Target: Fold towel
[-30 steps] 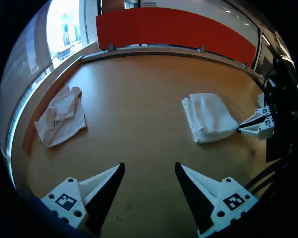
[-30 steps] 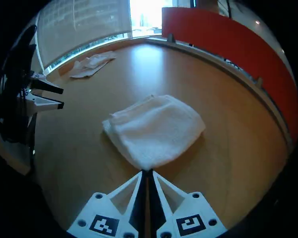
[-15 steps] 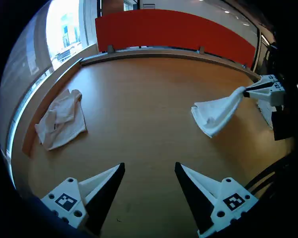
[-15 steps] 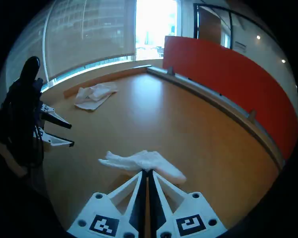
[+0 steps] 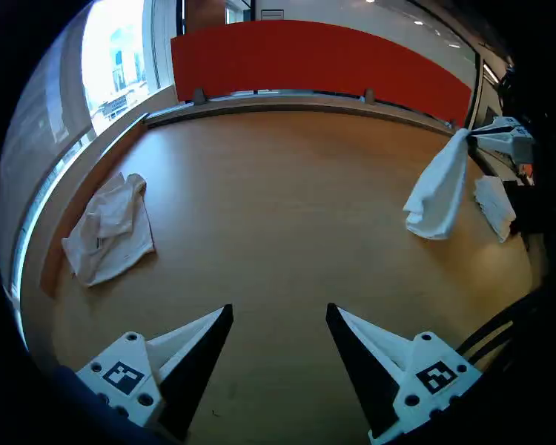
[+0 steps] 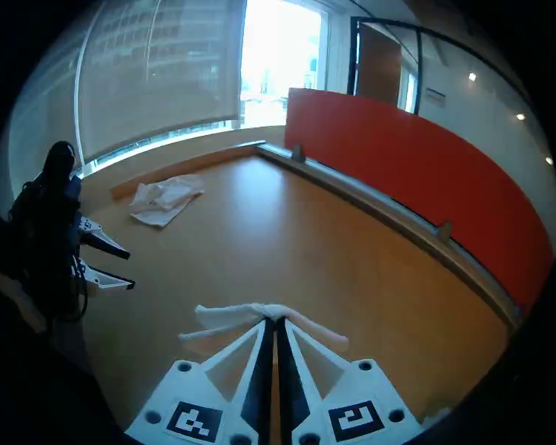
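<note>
My right gripper (image 6: pixel 275 323) is shut on a white towel (image 6: pixel 263 315) and holds it up off the wooden table (image 6: pixel 278 230). In the left gripper view that right gripper (image 5: pixel 477 135) is at the far right, and the towel (image 5: pixel 437 193) hangs down from it with its lower end just above the table (image 5: pixel 278 193). My left gripper (image 5: pixel 278 326) stands open low over the near part of the table, with nothing between its fingers. In the right gripper view the left gripper (image 6: pixel 128 270) is at the left, held by a dark gloved hand (image 6: pixel 48 222).
A second, crumpled white towel (image 5: pixel 107 230) (image 6: pixel 163 199) lies near the table's window-side edge. Another white cloth (image 5: pixel 495 204) lies at the far right beneath the right gripper. A red partition (image 5: pixel 315 59) (image 6: pixel 426 178) runs along the table's far edge.
The right gripper has lifted the folded towel off the table and swung it up and to the right; the towel now hangs unfolded. The left gripper has stayed in place, open.
</note>
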Motion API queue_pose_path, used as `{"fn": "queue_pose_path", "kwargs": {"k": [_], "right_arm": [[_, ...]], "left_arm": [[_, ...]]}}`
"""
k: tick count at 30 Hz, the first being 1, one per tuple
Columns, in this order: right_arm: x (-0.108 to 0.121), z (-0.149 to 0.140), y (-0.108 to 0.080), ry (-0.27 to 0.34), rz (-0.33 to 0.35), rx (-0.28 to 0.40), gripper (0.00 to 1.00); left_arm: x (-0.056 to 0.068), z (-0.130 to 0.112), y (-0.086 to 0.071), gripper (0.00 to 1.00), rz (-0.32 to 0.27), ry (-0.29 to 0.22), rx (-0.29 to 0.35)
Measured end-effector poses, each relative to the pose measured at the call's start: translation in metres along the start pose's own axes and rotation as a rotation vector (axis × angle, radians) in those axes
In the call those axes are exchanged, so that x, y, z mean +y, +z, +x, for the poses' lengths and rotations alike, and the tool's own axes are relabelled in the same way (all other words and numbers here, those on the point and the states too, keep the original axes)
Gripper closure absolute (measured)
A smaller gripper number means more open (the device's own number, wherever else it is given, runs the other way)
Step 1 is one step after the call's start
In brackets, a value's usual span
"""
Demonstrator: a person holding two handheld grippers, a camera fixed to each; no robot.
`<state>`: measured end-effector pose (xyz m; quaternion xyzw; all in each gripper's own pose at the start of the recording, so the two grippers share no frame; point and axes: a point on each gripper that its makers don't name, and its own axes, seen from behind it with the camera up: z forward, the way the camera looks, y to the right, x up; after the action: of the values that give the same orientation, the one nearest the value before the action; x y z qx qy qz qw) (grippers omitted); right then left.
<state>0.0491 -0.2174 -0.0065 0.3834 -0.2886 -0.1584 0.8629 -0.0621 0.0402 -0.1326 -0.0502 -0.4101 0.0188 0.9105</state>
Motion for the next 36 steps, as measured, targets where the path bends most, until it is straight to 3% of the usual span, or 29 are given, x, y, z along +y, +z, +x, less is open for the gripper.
{"fn": "queue_pose_path", "kwargs": {"k": [15, 25, 36], "right_arm": [[0.105, -0.004, -0.071, 0.073, -0.110, 0.025, 0.97], [0.186, -0.023, -0.118, 0.108, -0.206, 0.001, 0.97], [0.257, -0.049, -0.157, 0.137, -0.295, -0.038, 0.97]], "left_arm": [[0.009, 0.009, 0.002, 0.07, -0.001, 0.010, 0.003], [0.014, 0.018, 0.003, 0.07, 0.005, 0.014, 0.006], [0.021, 0.024, 0.006, 0.07, 0.007, 0.024, 0.003]]}}
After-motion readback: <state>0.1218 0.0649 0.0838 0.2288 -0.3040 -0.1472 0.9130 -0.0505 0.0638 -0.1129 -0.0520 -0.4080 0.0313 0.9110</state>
